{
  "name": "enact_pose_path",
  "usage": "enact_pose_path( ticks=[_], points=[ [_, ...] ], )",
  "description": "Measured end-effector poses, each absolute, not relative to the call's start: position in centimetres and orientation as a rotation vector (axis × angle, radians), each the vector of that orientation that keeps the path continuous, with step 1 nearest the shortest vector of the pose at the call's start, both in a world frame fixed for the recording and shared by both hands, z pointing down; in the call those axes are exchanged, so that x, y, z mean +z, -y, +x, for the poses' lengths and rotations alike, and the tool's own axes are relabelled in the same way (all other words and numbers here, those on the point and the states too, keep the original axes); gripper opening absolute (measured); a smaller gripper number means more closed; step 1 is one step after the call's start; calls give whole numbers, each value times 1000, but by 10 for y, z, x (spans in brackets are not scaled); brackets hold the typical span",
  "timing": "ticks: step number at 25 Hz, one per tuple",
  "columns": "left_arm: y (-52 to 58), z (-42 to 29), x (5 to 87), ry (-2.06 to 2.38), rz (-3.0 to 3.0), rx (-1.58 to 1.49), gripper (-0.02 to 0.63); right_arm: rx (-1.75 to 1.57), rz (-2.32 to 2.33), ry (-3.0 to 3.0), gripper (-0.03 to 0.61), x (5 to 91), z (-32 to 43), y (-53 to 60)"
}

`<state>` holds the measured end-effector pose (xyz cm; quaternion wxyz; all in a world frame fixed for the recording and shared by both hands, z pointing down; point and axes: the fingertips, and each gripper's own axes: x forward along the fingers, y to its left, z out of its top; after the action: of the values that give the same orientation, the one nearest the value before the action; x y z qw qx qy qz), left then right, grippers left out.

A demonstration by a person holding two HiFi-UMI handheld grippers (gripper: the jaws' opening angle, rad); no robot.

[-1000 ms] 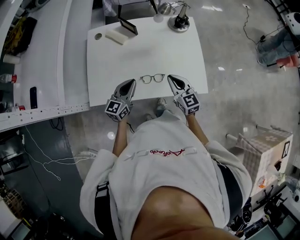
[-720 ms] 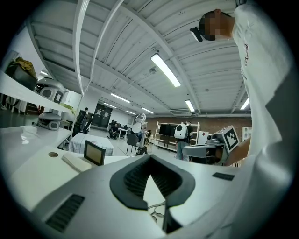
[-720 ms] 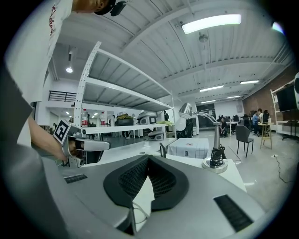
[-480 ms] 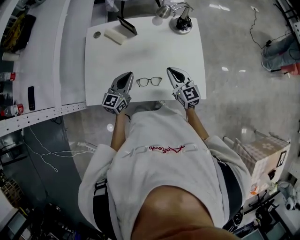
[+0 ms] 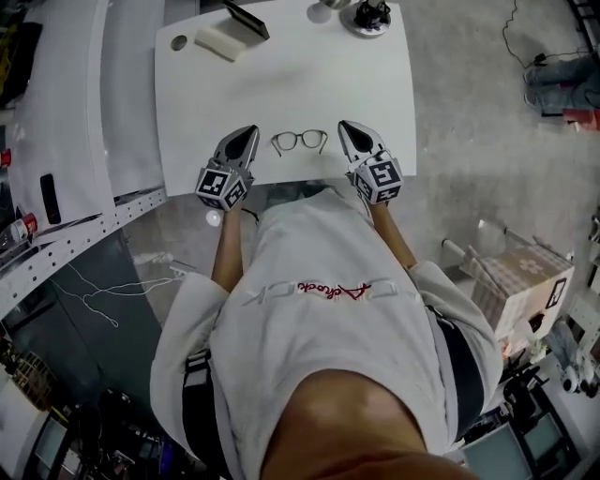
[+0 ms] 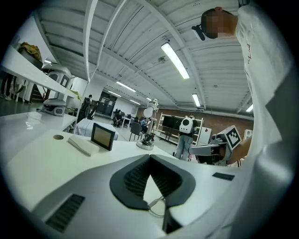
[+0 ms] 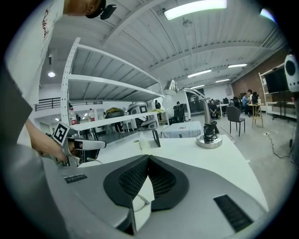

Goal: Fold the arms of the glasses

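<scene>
A pair of thin-rimmed glasses (image 5: 299,141) lies on the white table (image 5: 281,84) near its front edge, arms unfolded and pointing toward me. My left gripper (image 5: 251,130) is just left of the glasses, shut with nothing in it. Just to their right is my right gripper (image 5: 343,125), also shut and empty. Neither touches the glasses. In the left gripper view the jaws (image 6: 150,156) meet at the tips and a bit of the glasses' frame (image 6: 156,205) shows below them. The right gripper (image 7: 148,156) view shows a thin part of the glasses (image 7: 140,200) under its closed jaws.
At the table's far side stand a small dark screen (image 5: 244,19), a white block (image 5: 217,43), a round hole (image 5: 178,42) and a lamp base (image 5: 367,17). A white shelf unit (image 5: 66,141) runs along the left. The table's front edge is right below the grippers.
Both grippers have moved forward and down toward the table, ending on either side of the glasses. Their jaws stayed shut. The glasses have not moved.
</scene>
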<state>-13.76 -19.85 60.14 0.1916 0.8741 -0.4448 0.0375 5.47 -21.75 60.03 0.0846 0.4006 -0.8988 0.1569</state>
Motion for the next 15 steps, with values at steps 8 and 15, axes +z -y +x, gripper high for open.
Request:
enact_pose_path(
  ticks=[8, 15],
  points=[
    [183, -152, 640, 1224, 2398, 247, 21, 601, 1286, 2573, 32, 641, 73, 204],
    [167, -145, 682, 1027, 2557, 736, 21, 308, 994, 2422, 32, 675, 69, 187]
  ],
)
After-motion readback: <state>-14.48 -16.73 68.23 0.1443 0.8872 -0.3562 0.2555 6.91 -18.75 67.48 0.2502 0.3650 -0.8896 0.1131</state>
